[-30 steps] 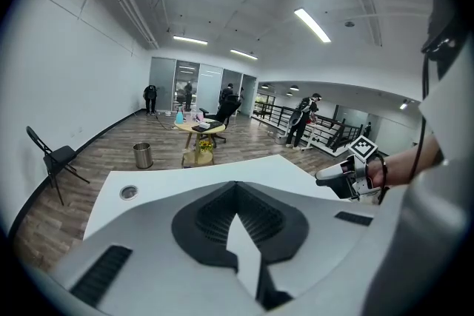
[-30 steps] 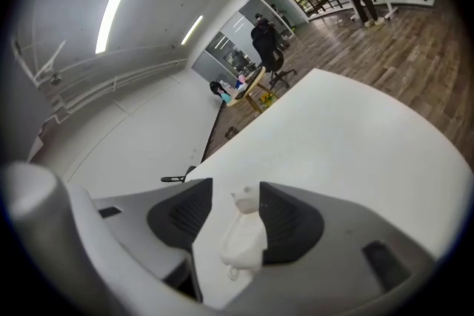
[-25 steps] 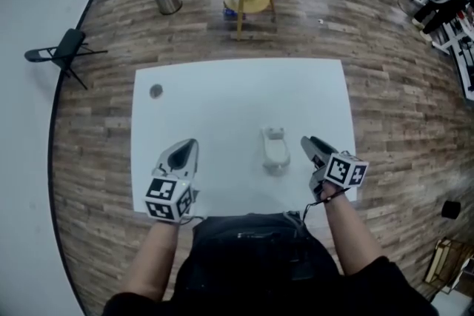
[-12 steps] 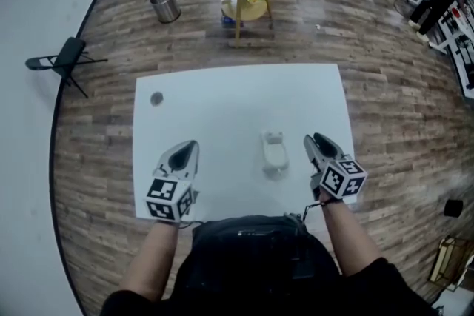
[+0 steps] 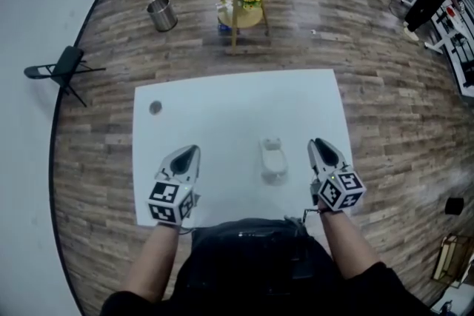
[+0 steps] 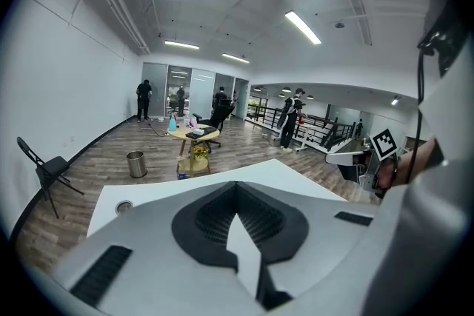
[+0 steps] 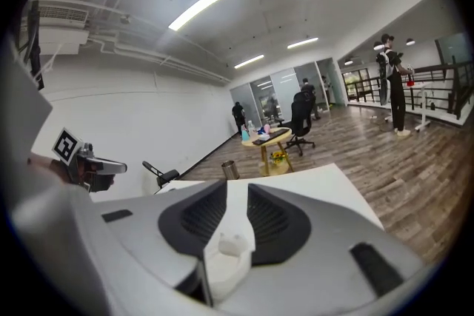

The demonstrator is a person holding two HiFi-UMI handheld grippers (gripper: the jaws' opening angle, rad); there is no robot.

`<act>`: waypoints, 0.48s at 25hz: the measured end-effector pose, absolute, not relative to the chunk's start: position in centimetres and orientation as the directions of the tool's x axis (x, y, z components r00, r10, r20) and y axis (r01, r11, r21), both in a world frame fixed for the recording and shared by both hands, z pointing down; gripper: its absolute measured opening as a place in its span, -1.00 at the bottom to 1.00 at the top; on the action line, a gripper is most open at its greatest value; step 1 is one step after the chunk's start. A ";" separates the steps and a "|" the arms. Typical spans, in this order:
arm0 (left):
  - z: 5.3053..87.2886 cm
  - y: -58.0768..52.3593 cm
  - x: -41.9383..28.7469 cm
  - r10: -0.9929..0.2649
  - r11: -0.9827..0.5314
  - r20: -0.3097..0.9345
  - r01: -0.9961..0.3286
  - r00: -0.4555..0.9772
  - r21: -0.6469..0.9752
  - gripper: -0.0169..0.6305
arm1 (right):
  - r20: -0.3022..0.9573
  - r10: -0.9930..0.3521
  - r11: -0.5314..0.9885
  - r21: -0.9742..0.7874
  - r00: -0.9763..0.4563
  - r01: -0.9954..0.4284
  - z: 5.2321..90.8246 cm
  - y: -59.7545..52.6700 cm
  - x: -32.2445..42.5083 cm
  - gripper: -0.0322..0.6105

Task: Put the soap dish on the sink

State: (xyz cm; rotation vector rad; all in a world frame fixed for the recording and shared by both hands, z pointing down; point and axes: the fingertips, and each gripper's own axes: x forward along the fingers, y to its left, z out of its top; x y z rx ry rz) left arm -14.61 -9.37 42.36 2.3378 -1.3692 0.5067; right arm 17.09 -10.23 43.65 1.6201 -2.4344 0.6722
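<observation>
right gripper: a second ago it leaned in toward the small white sink with jaws wide. now it has straightened and drawn back toward the person, alongside the left gripper. its jaws have just been closing and stand partly apart, with a strip of white bench showing between the pads. nothing is pinched that i can see. a white moulded shape sits low in that gap in the right gripper view (most likely the piece on the bench seen through it, not a held thing, though i can't be sure).

left gripper: unmoved, tips together, empty.

sink: mid-bench, between the two grippers and clear of both, on the same spot as before. the soap dish i take to be the smaller white bit riding at its far end, but it is too small to separate cleanly.

reading: this looks like a withdrawal after a release. if that bit is the dish, the placing is done and only parking the hands is left. if not, the dish is out of sight.
</observation>
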 end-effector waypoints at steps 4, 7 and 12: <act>42.9 -9.6 -14.5 -0.737 -0.460 0.490 -0.877 0.465 0.140 -0.98 | 0.311 -0.853 0.340 -0.279 -0.419 -0.898 43.1 -9.8 16.9 -0.72; 43.2 -9.6 -14.4 -0.733 -0.462 0.494 -0.875 0.468 0.144 -0.98 | 0.276 -0.860 0.360 -0.270 -0.430 -0.893 42.8 -9.6 16.7 -0.89; 43.4 -9.5 -14.8 -0.730 -0.460 0.502 -0.877 0.463 0.141 -0.98 | 0.299 -0.840 0.383 -0.262 -0.452 -0.886 43.7 -9.5 16.1 -0.89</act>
